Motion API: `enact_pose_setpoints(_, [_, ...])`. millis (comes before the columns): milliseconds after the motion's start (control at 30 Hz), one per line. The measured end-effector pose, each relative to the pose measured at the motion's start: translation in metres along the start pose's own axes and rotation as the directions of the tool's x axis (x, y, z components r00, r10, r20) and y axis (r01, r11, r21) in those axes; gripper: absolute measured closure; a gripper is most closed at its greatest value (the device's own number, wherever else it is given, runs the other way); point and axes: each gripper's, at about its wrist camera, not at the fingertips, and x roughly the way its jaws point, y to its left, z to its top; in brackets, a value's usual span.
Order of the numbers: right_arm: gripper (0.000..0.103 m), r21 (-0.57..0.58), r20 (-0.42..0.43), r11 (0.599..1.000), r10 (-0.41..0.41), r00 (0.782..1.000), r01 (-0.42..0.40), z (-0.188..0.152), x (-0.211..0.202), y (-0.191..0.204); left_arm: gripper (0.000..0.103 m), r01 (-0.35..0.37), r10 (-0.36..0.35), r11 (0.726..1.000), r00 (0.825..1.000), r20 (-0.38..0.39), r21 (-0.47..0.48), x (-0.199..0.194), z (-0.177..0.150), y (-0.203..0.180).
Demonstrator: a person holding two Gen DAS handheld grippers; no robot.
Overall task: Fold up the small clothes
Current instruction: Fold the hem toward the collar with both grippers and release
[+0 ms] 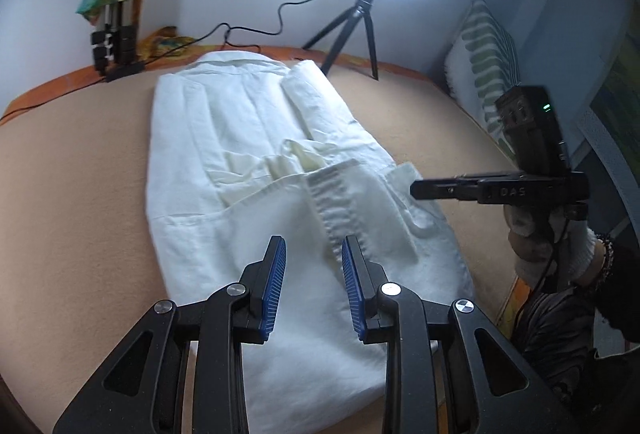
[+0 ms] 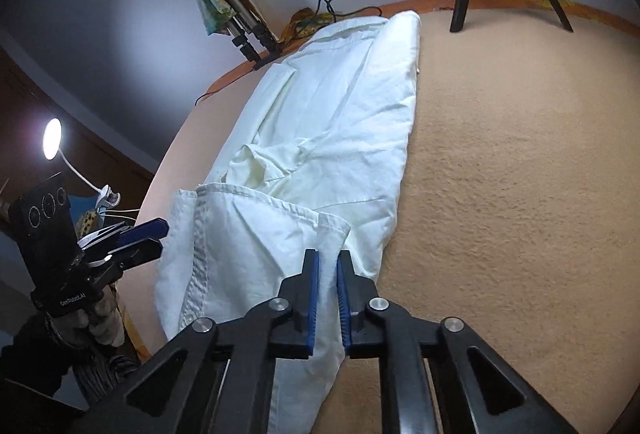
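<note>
White shirt (image 1: 256, 154), already narrowed into a long strip with its sides turned in, lies along the tan padded surface (image 2: 520, 174), collar end far, hem end near the person. The right gripper (image 2: 328, 266) is clenched on the near right corner of the hem, cloth pinched between its blue pads. The left gripper (image 1: 314, 254) hovers over the near hem by the button placket (image 1: 332, 202) with its jaws parted and nothing between them. The step in hand looks like lifting the bottom end to fold it toward the collar. To do it well, the left gripper should pinch the opposite corner through every layer, then both should rise level and carry the hem forward evenly, keeping the edges square.
</note>
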Motion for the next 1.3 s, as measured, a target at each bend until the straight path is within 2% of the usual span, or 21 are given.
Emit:
enact_pose_setpoints(67, [0.099,-0.027,0.018,0.998,-0.061,0.998,0.061,-0.001,-0.007,0.007,0.077,-0.025,0.025,0.999,1.0,-0.004,0.026,0.011,0.003,-0.003])
enact_pose_setpoints(133, [0.099,-0.035,-0.002,0.993,-0.117,0.993,0.116,-0.002,-0.002,0.005,0.077,-0.066,0.068,0.997,0.997,-0.033,0.032,0.026,0.005,-0.001])
enact_pose_setpoints(233, [0.099,-0.018,-0.029,0.991,-0.132,0.991,0.132,-0.005,0.004,-0.002,0.077,-0.125,0.127,0.992,0.989,-0.075,0.031,0.046,0.003,0.01])
enact_pose_setpoints(333, [0.095,-0.018,-0.016,0.988,-0.152,0.988,0.152,-0.003,-0.001,-0.003,0.077,-0.119,0.12,0.993,0.991,-0.068,0.012,0.043,0.004,0.016])
enact_pose_setpoints(400, [0.082,-0.01,0.002,0.987,-0.158,0.987,0.158,-0.003,-0.01,-0.006,0.077,-0.118,0.118,0.993,0.992,-0.043,0.017,0.029,0.008,0.017])
enact_pose_setpoints(533, [0.078,0.017,0.055,0.991,-0.137,0.989,0.136,0.009,-0.025,-0.011,0.075,-0.135,0.135,0.99,0.991,0.001,0.035,-0.001,0.022,0.026])
enact_pose_setpoints(600, [0.064,0.022,0.073,0.994,-0.113,0.991,0.111,0.016,-0.03,-0.014,0.074,-0.139,0.138,0.99,0.99,0.015,0.021,-0.01,0.029,0.036])
enact_pose_setpoints(633, [0.063,0.022,0.088,0.993,-0.116,0.989,0.114,0.022,-0.032,-0.014,0.074,-0.145,0.145,0.989,0.989,0.021,0.009,-0.012,0.033,0.044])
enact_pose_setpoints(800, [0.063,0.031,0.103,0.997,-0.079,0.992,0.076,0.055,-0.028,-0.023,0.073,-0.116,0.119,0.987,0.992,0.026,-0.113,-0.01,0.058,0.09])
enact_pose_setpoints(900, [0.064,0.028,0.117,0.996,-0.085,0.989,0.083,0.075,-0.019,-0.03,0.073,-0.109,0.115,0.981,0.993,0.025,-0.161,-0.001,0.072,0.114])
enact_pose_setpoints(1033, [0.071,-0.053,0.115,0.998,-0.038,0.993,0.045,0.094,-0.002,-0.025,0.073,-0.072,0.078,0.984,0.996,0.034,-0.162,0.016,0.085,0.125])
enact_pose_setpoints(1133, [0.074,-0.12,0.068,0.993,0.01,0.998,-0.001,0.102,0.022,-0.018,0.073,-0.059,0.06,0.991,0.998,0.012,-0.121,0.036,0.091,0.123])
enact_pose_setpoints(1200, [0.074,-0.166,0.027,0.986,0.0,1.0,0.004,0.104,0.041,-0.015,0.073,-0.05,0.049,0.994,0.999,-0.012,-0.097,0.051,0.09,0.121])
enact_pose_setpoints(1300, [0.077,-0.206,-0.015,0.973,-0.11,0.994,0.105,0.106,0.071,-0.02,0.073,-0.064,0.061,0.995,0.997,-0.046,-0.081,0.074,0.09,0.123])
